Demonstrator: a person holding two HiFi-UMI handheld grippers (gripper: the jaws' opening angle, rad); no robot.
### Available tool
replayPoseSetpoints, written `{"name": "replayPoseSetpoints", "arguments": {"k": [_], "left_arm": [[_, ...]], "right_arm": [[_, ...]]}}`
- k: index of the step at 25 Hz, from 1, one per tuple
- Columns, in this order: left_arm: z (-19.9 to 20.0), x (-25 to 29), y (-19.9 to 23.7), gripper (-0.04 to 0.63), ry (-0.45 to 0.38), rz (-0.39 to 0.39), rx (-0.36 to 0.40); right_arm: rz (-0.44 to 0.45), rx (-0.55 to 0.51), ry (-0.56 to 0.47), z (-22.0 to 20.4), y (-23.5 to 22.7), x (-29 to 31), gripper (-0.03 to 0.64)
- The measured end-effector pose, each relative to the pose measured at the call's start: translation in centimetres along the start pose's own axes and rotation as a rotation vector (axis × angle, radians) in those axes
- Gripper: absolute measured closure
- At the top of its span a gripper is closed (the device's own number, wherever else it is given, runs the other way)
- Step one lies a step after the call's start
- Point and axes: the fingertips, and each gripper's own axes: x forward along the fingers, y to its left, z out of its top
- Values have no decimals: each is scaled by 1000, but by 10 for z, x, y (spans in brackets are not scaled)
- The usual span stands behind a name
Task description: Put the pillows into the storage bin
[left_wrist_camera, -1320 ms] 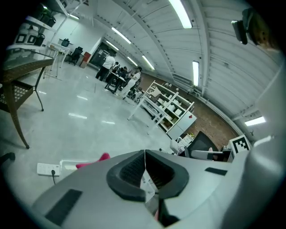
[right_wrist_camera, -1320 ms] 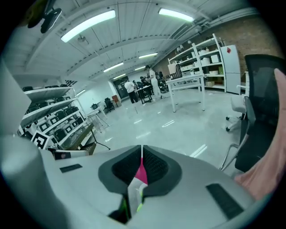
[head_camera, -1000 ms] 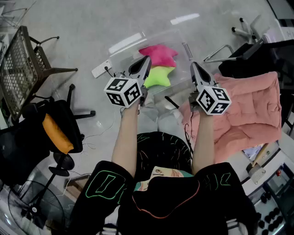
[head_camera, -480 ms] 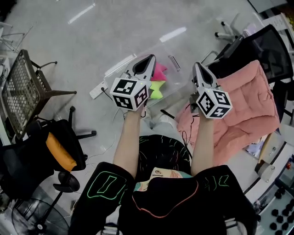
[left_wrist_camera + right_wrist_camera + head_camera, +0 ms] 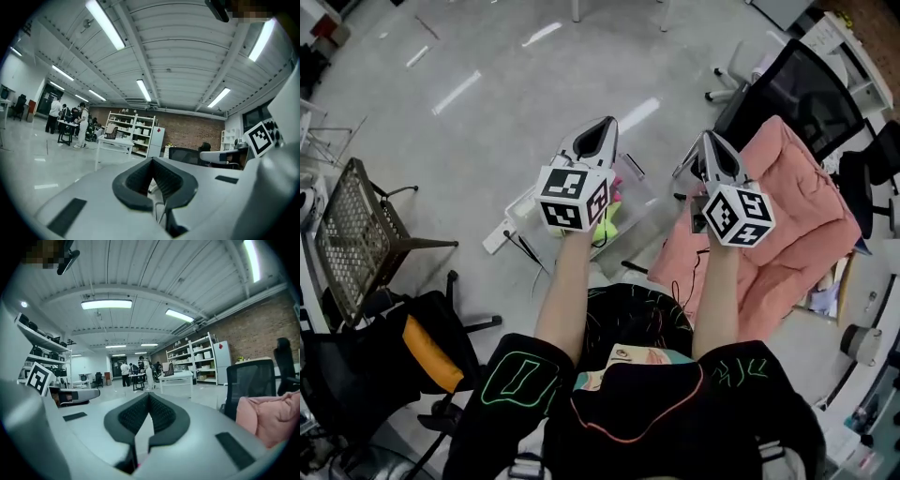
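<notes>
Left gripper [image 5: 601, 125], right gripper [image 5: 711, 141] risen above bin [image 5: 525, 202] at 6 o'clock; fingers [image 5: 138, 178] shut, empty. Pillows [image 5: 609, 220] inside; we withdraw slowly.

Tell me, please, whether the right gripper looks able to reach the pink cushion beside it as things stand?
Probably yes. The pink cushion lies uncovered beside the right gripper, nothing between them; but the gripper is shut and pointing level, so it must open and tip down first.
</notes>
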Motion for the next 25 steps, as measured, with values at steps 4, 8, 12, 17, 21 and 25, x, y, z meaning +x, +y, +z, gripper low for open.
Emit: {"name": "replayPoseSetpoints", "arguments": {"k": [4, 8, 12, 17, 21, 25], "left_arm": [[33, 13, -43, 601, -60, -34, 76], [50, 27, -79, 601, -94, -64, 130], [59, 35, -100, 601, -119, -87, 142], [63, 44, -119, 601, -126, -101, 158], [63, 50, -132, 601, -131, -103, 165], [60, 55, -136, 601, -128, -88, 168]], "right_arm": [[-36, -30, -88, 40, -24, -26, 614], [-72, -62, -148, 64, -46, -49, 614], [-98, -83, -164, 74, -62, -63, 614], [-132, -101, -159, 77, -79, -72, 615], [-126, -123, -158, 79, -84, -76, 615], [-128, -138, -153, 80, -88, -76, 614]]}}
